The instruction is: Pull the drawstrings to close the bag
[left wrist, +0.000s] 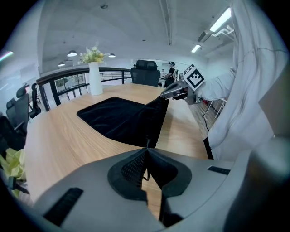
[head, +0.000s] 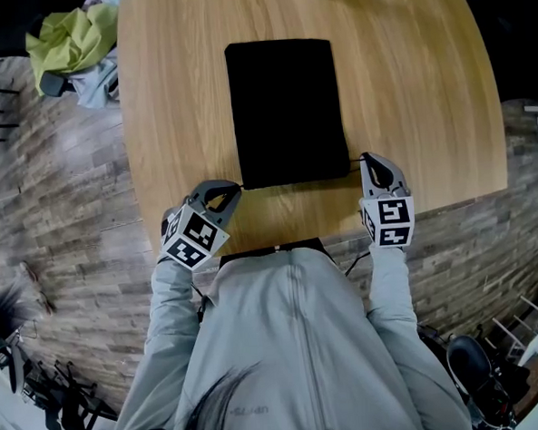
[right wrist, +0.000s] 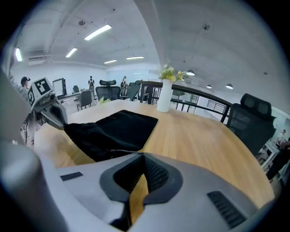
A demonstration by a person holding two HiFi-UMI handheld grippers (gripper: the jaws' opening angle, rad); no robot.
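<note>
- A flat black rectangular fabric bag [head: 285, 113] lies in the middle of the light wooden table [head: 426, 109], with its near edge between the two grippers.
- The left gripper [head: 235, 188] sits at the bag's near left corner. Its jaws are pressed together on a thin dark cord [left wrist: 147, 143] that leads to the bag.
- The right gripper [head: 367, 158] sits at the near right corner, its jaws likewise closed on a second thin cord [right wrist: 118, 151].
- A white vase [right wrist: 164, 95] holding flowers stands at the table's far edge.
</note>
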